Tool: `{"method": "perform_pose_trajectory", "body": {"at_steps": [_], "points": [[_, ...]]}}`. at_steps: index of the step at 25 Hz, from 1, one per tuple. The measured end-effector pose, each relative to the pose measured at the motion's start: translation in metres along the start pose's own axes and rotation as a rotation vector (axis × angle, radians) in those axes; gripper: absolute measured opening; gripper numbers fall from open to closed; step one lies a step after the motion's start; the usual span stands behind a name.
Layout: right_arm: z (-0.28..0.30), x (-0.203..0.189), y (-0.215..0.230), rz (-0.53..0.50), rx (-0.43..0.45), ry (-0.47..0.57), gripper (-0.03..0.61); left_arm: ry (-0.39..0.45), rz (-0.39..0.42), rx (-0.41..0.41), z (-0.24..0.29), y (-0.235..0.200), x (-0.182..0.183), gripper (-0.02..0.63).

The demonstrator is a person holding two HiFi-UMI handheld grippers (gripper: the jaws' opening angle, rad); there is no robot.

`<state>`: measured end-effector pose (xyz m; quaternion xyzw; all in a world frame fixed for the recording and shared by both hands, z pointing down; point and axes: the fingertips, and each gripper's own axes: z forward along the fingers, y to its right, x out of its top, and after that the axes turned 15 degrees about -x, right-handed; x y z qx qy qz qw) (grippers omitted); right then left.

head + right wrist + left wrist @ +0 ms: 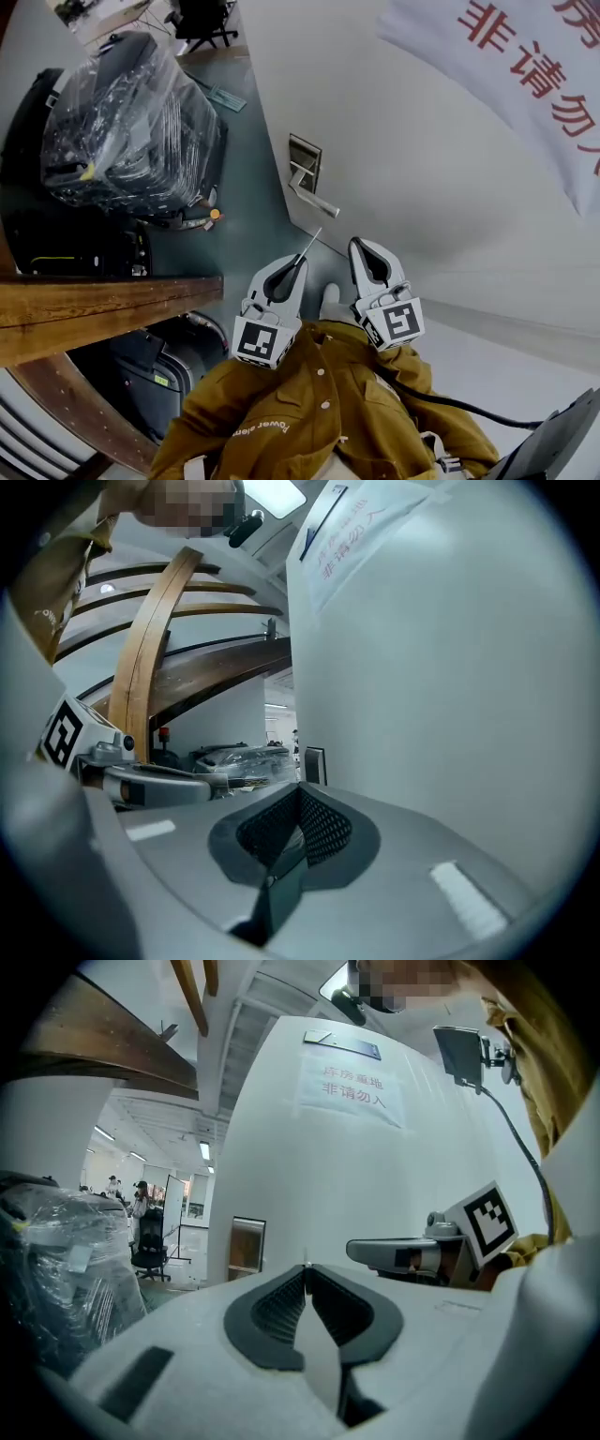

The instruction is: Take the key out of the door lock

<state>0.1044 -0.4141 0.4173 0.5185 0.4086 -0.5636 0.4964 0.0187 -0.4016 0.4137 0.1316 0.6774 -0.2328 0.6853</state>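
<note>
The white door [422, 187] carries a metal lock plate [304, 157] with a lever handle [313, 198]. My left gripper [298, 262] sits just below the handle, shut on a thin pale key [310, 242] that sticks out of its tip toward the door, clear of the lock. In the left gripper view, only a sliver of the key [307, 1262] shows at the closed left gripper [307, 1270], with the lock plate [247, 1244] beyond. My right gripper [358, 246] is beside it, shut and empty. In the right gripper view, the right gripper [300, 789] points along the door past the lock plate [314, 764].
Plastic-wrapped black luggage [131, 122] stands on the floor left of the door. A wooden beam [103, 309] crosses at the left. A white sign with red characters [525, 66] hangs on the door. A black cable and a dark device [558, 436] lie at bottom right.
</note>
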Motion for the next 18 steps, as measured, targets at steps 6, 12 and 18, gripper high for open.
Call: {"method": "perform_pose_trajectory", "body": {"at_steps": [6, 12, 18], "points": [[-0.009, 0.003, 0.017, 0.021, -0.028, 0.015, 0.005, -0.092, -0.003, -0.023, 0.002, 0.008, -0.015, 0.023], [-0.015, 0.002, 0.015, 0.037, -0.035, 0.019, 0.005, -0.100, 0.001, -0.026, 0.002, 0.010, -0.013, 0.023], [-0.016, 0.003, 0.013, 0.027, -0.020, 0.017, 0.005, -0.087, 0.015, -0.024, 0.004, 0.013, -0.008, 0.023]]}}
